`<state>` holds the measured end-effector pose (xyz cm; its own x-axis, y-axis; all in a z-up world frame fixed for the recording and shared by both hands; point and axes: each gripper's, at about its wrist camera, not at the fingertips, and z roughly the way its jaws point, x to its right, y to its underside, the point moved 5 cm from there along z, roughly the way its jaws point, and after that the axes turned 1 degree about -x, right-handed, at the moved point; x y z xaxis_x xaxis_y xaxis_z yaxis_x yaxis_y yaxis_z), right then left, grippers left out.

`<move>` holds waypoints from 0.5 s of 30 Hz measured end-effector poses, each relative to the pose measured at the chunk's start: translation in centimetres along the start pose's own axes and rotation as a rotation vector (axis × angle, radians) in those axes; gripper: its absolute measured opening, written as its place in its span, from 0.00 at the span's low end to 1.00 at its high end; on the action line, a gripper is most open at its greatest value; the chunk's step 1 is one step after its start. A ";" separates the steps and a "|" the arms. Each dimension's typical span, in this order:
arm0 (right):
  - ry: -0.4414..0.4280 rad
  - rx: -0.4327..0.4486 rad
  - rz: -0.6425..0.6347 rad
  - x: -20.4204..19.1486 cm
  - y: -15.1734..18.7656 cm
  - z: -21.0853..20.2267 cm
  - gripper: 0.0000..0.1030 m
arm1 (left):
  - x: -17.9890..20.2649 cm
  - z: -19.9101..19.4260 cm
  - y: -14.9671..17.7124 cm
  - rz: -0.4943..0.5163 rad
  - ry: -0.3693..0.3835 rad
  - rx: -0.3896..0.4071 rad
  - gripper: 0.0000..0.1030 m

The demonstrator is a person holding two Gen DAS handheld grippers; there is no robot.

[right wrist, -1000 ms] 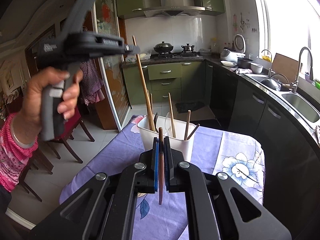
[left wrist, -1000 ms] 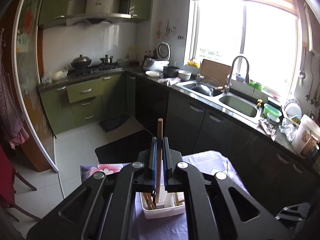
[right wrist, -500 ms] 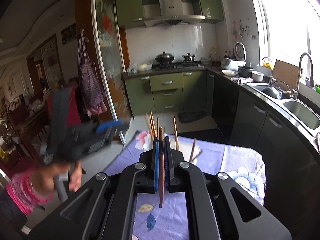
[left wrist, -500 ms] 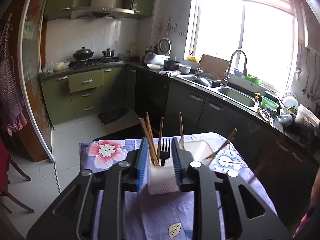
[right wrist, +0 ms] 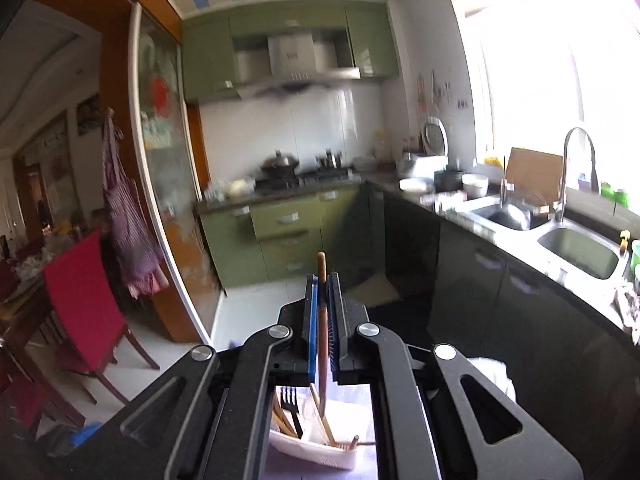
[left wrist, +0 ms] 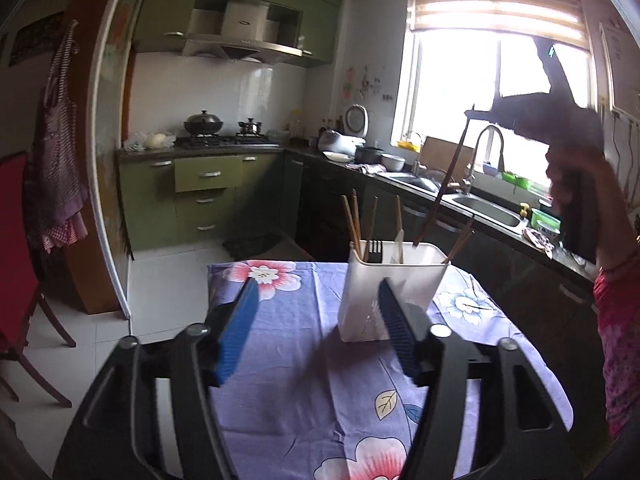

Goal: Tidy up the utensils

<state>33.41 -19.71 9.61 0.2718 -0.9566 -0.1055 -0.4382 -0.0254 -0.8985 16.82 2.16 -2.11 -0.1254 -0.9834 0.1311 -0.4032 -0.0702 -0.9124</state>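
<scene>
The desk (left wrist: 304, 392) wears a purple cloth with flowers. A white utensil holder (left wrist: 390, 294) stands on it, with chopsticks (left wrist: 352, 218) and a black fork (left wrist: 374, 249) inside. The left tongs (left wrist: 316, 328) have just been opening and are wide apart, with nothing between them. The right tongs (right wrist: 323, 320) are clamped on one brown chopstick (right wrist: 321, 268), up above the holder.

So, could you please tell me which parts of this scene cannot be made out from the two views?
- Right wrist view: the white holder is mostly hidden behind the right gripper, so its contents cannot be counted.
- Left wrist view: the right gripper is a dark backlit shape against the window; its grip on the chopstick is unreadable.
- Left wrist view: the table beneath the left gripper is covered.
- Right wrist view: the stove area is blurred.
</scene>
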 end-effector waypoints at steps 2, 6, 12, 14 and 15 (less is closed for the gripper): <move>0.017 -0.035 -0.018 0.0 1.7 1.4 0.06 | -0.2 -0.7 0.2 -0.005 -0.014 0.016 0.82; 0.023 -0.061 -0.030 0.0 4.3 2.7 0.06 | -0.3 -2.1 0.4 0.005 -0.044 0.059 0.91; 0.033 -0.100 -0.054 -0.3 7.2 3.8 0.06 | 0.2 -3.2 0.9 -0.054 -0.018 0.072 0.93; 0.030 -0.122 -0.057 -0.2 7.9 4.4 0.06 | 0.6 -3.2 1.4 -0.059 -0.011 0.065 0.93; 0.022 -0.134 -0.056 -0.2 8.3 4.6 0.07 | 0.8 -3.2 1.6 -0.057 -0.012 0.059 0.93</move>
<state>33.71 -18.35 0.22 0.2809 -0.9586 -0.0457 -0.5335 -0.1164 -0.8378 13.21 1.80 -2.23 -0.0926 -0.9794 0.1793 -0.3549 -0.1358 -0.9250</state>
